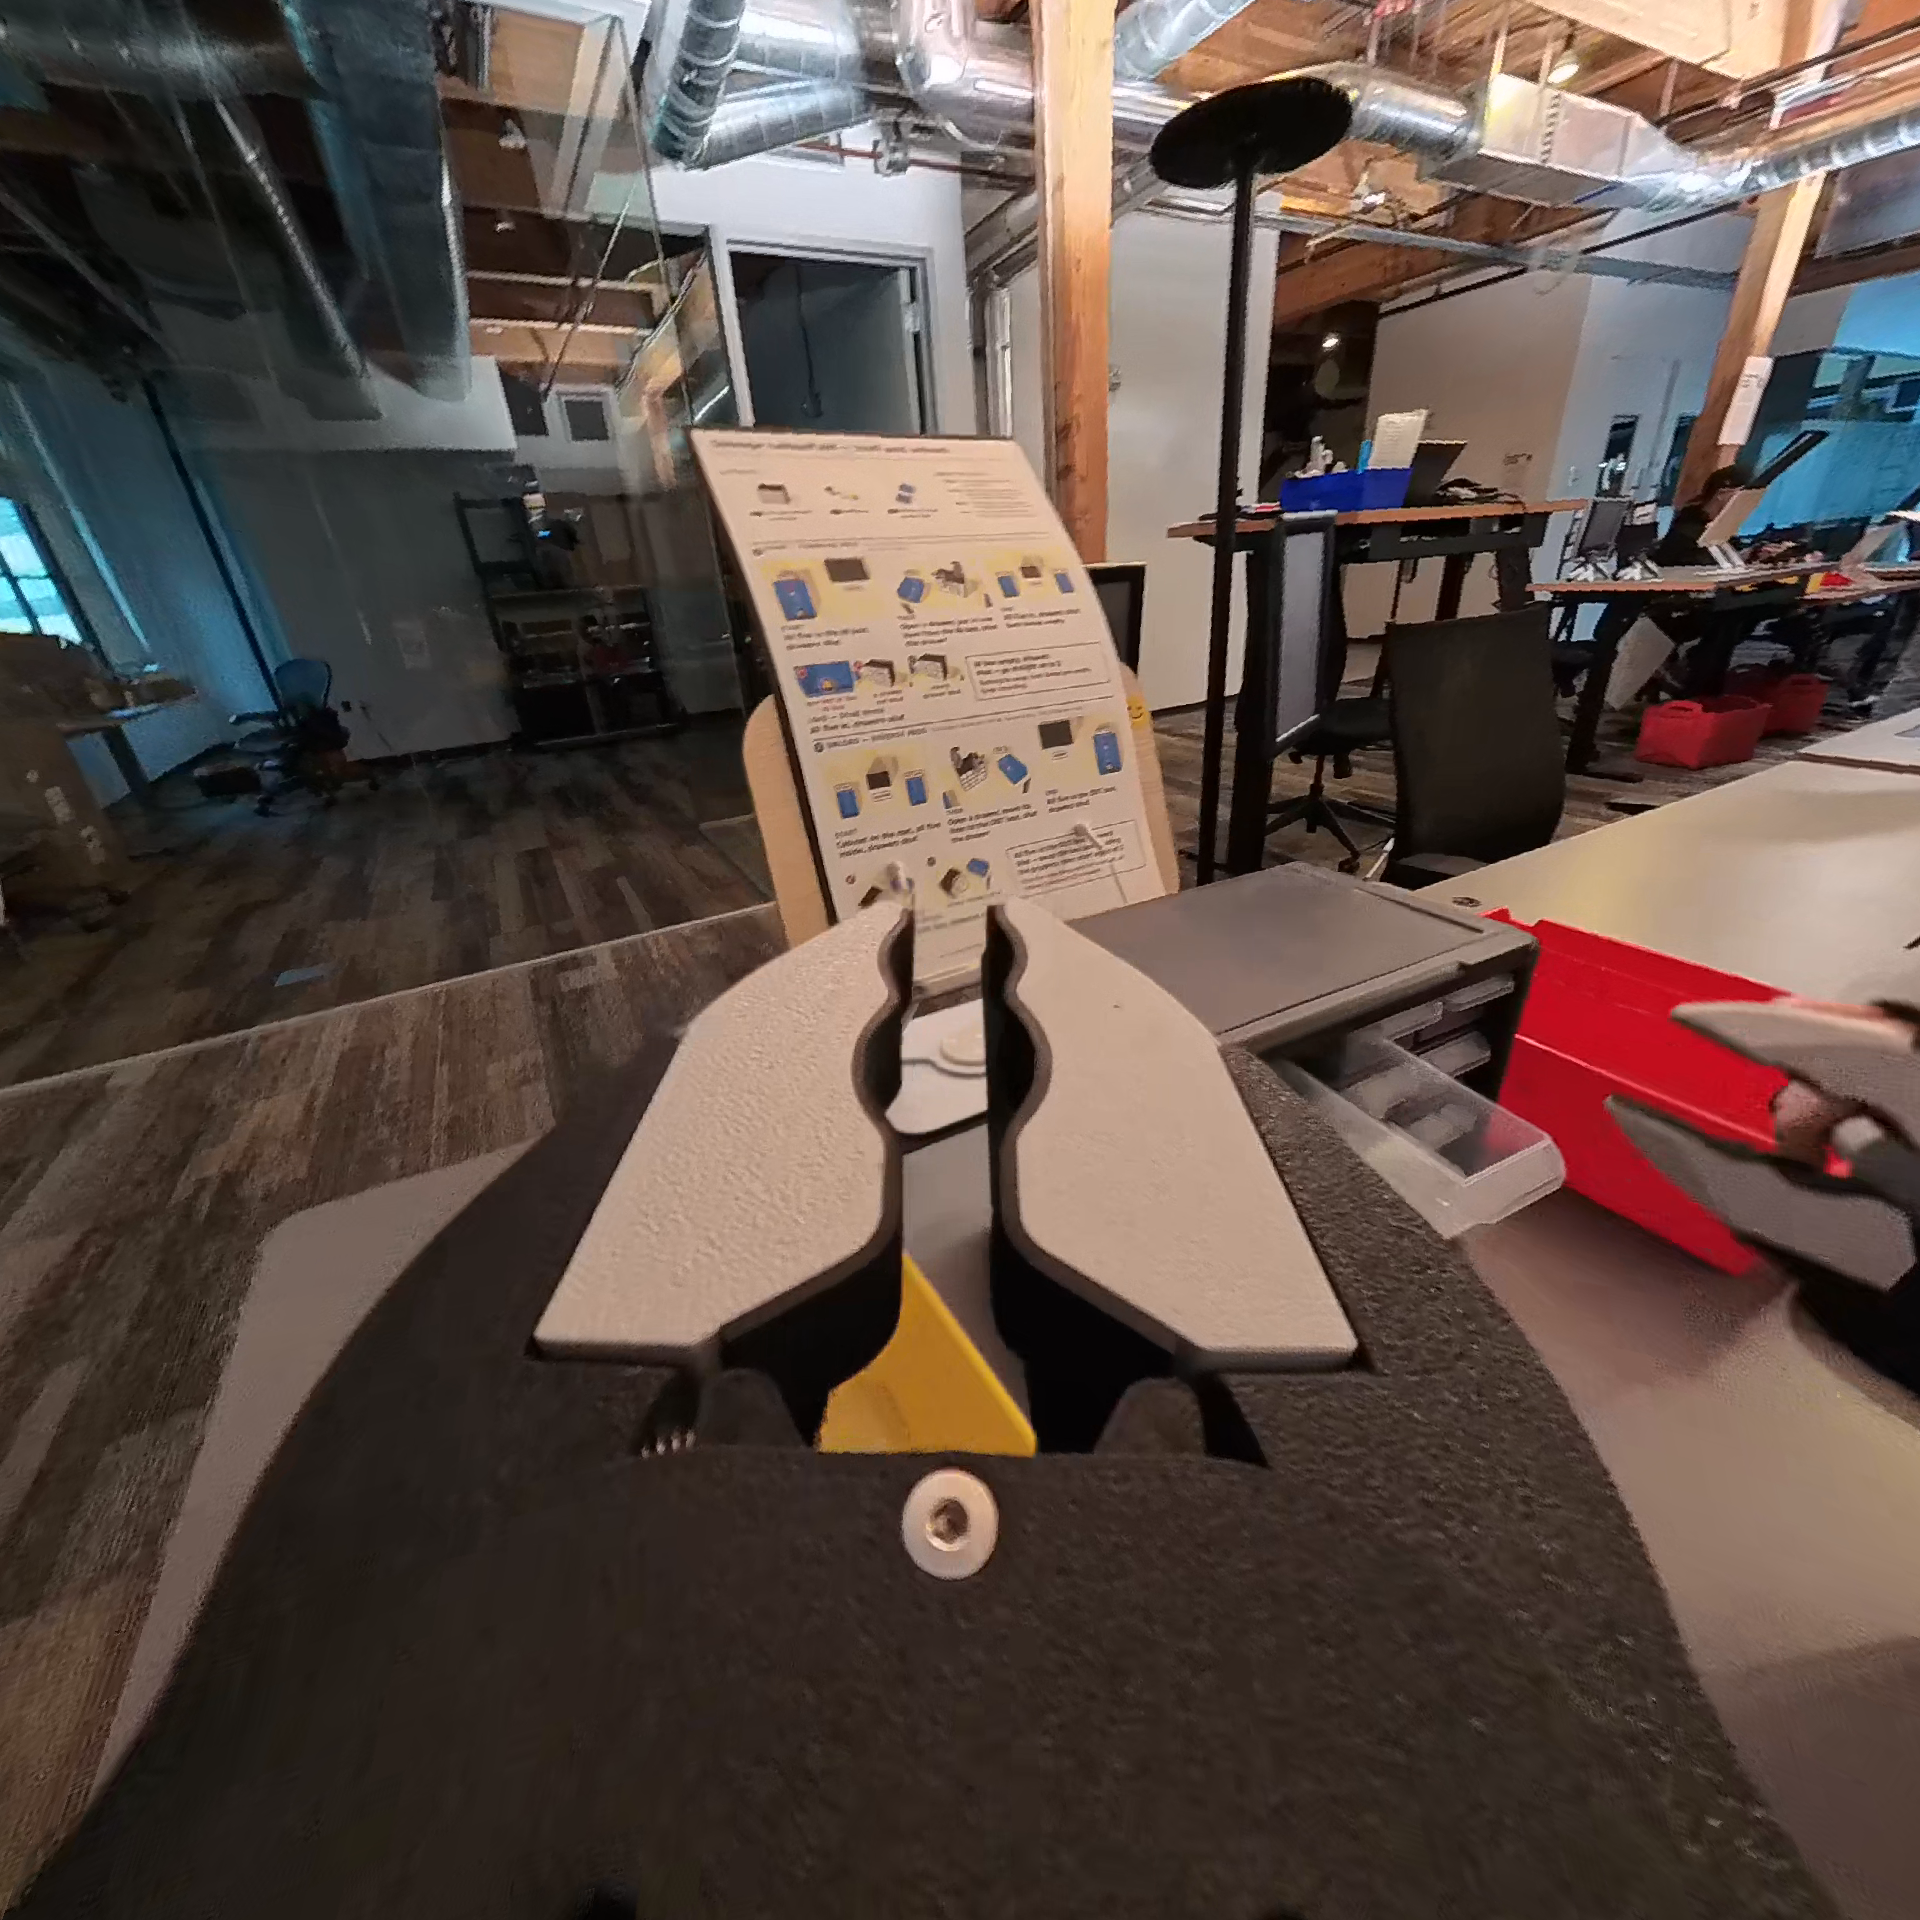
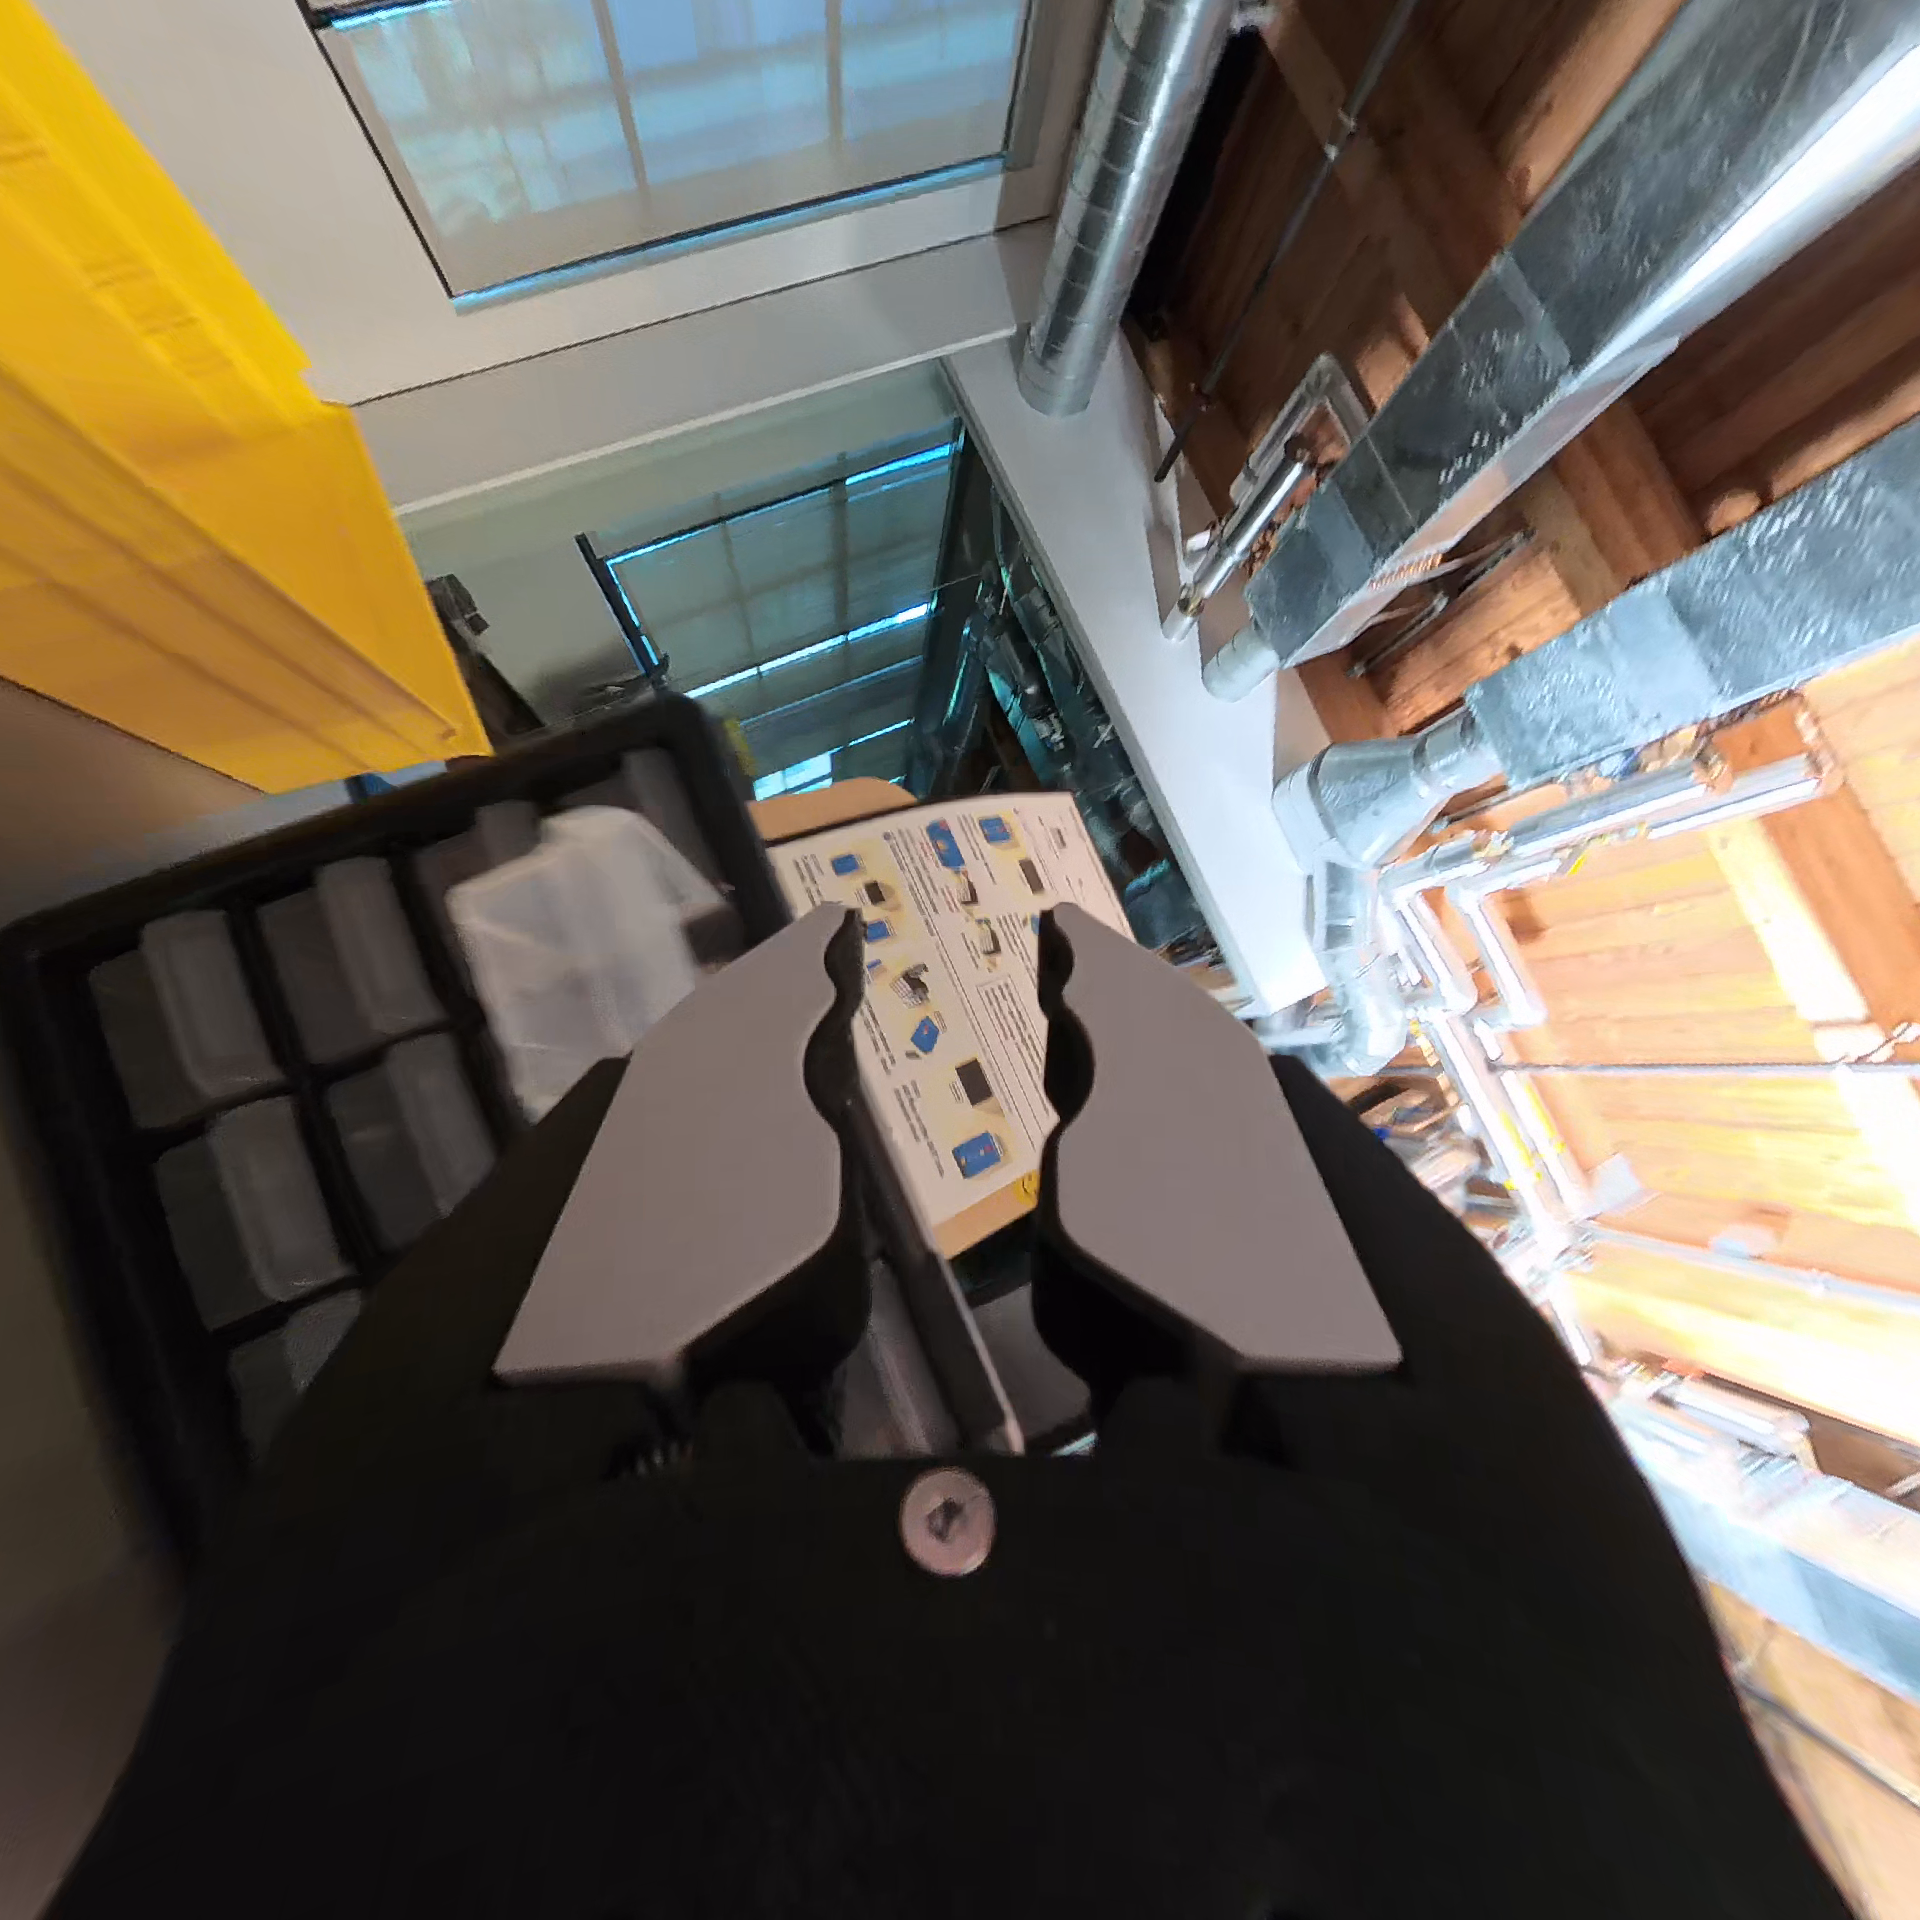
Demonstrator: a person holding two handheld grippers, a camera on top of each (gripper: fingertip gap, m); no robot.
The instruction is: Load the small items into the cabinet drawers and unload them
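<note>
A small dark grey cabinet [image 1: 1299,945] stands on the table, right of my left gripper [image 1: 948,914]. One clear drawer [image 1: 1423,1122] is pulled out, with blurred grey shapes inside. My left gripper's jaws stand a narrow gap apart with nothing between them. A white flat item [image 1: 940,1060] lies on the table beyond the gap. My right gripper [image 1: 1647,1062] hovers right of the drawer. In the right wrist view, which is rolled on its side, my right gripper [image 2: 948,920] is open and empty beside the pulled-out drawer [image 2: 582,935]. The cabinet's other drawers [image 2: 343,956] are shut.
A red bin [image 1: 1621,1049] sits right behind the cabinet. A yellow bin [image 2: 156,416] is near it; a yellow piece [image 1: 914,1382] shows below my left fingers. A printed sheet on a wooden stand [image 1: 935,665] stands behind. The table edge and floor lie left. About 6 cm separates my right fingertips from the pulled-out drawer [image 2: 582,935]. It turns up in the left wrist view [image 1: 1452,1187] as well.
</note>
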